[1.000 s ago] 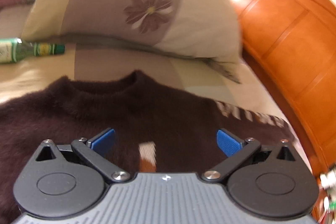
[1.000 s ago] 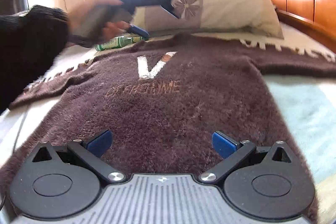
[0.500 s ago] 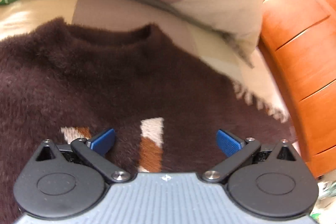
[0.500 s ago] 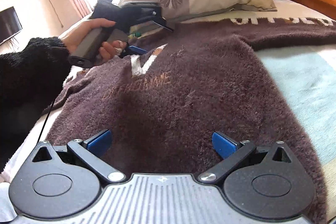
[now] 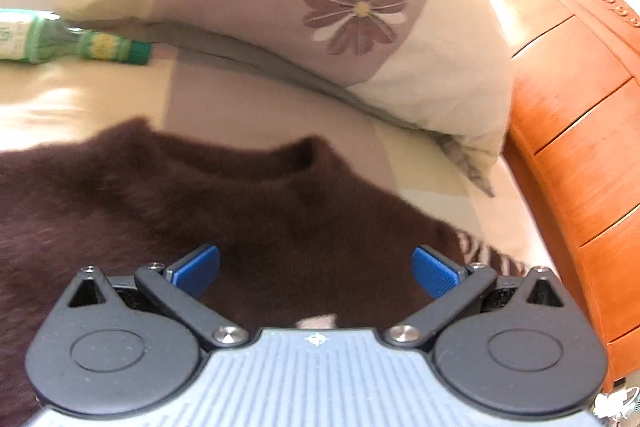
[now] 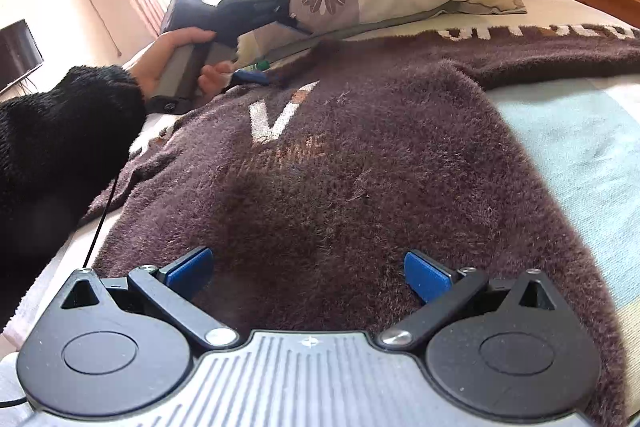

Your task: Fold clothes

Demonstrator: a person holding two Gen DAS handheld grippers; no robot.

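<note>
A fuzzy dark brown sweater (image 6: 360, 167) with a white V (image 6: 276, 119) lies flat, front up, on the bed. Its round collar (image 5: 240, 163) faces the pillow. My left gripper (image 5: 316, 267) hovers open over the upper chest just below the collar, with nothing between its blue pads (image 5: 196, 267). In the right wrist view a hand holds that left gripper (image 6: 276, 53) at the collar, jaws spread wide. My right gripper (image 6: 308, 271) is open low over the hem area and grips no fabric. One sleeve (image 6: 560, 43) stretches out toward the headboard.
A floral pillow (image 5: 320, 11) lies just beyond the collar, with a green bottle (image 5: 80, 43) on the sheet beside it. An orange wooden headboard (image 5: 580, 147) runs along the right. The person's black fuzzy sleeve (image 6: 60, 131) is at the left, and pale blue bedding (image 6: 580, 131) lies to the right of the sweater.
The left gripper dipped low over the chest logo, then drew back toward the collar. The right view shifted slightly over the hem. Both grippers stayed open.
</note>
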